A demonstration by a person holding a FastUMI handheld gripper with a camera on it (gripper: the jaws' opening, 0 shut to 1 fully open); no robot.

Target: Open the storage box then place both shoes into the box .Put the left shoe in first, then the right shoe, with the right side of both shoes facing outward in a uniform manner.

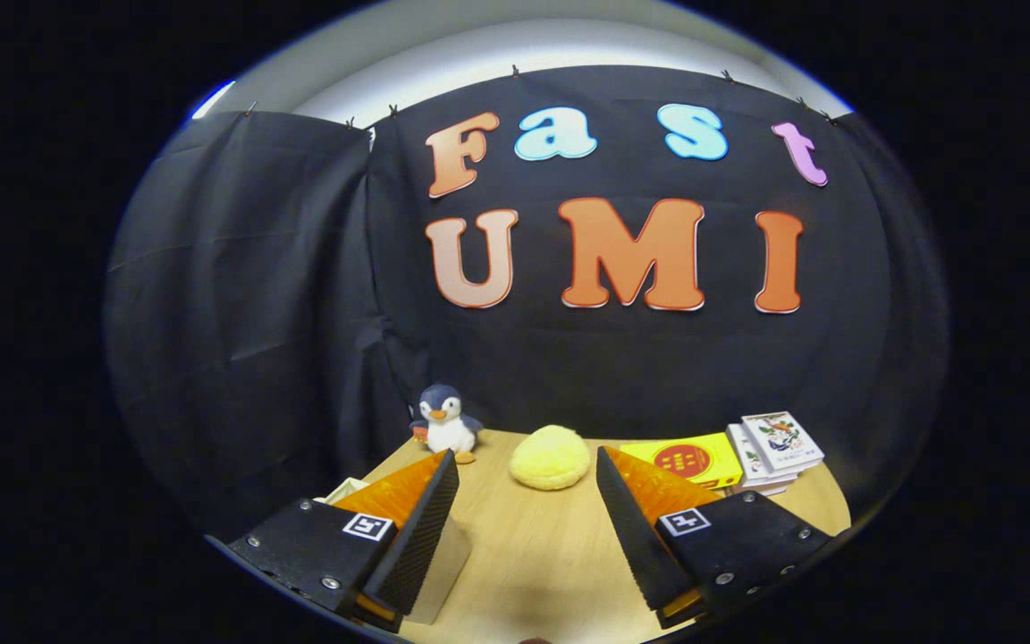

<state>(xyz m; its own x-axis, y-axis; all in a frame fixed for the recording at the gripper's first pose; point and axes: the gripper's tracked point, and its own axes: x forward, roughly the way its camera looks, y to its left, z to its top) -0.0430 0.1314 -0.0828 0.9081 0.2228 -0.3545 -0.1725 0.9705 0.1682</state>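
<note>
Black cloth backs a wooden counter [533, 555]. On it I count one toy penguin [445, 422], one yellow cushion [550, 457] just beyond the tongs [526, 470], one yellow book [689, 459] and one stack of books [774, 450] beside it. One pale box corner [440, 572] sits under the left finger. Tongs stand apart, holding nothing.

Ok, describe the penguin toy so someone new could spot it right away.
On the wooden table, look to the far edge by the black cloth wall. The penguin plush stands beyond the open gripper, left of the yellow plush: the only upright, dark-and-white toy.
</note>
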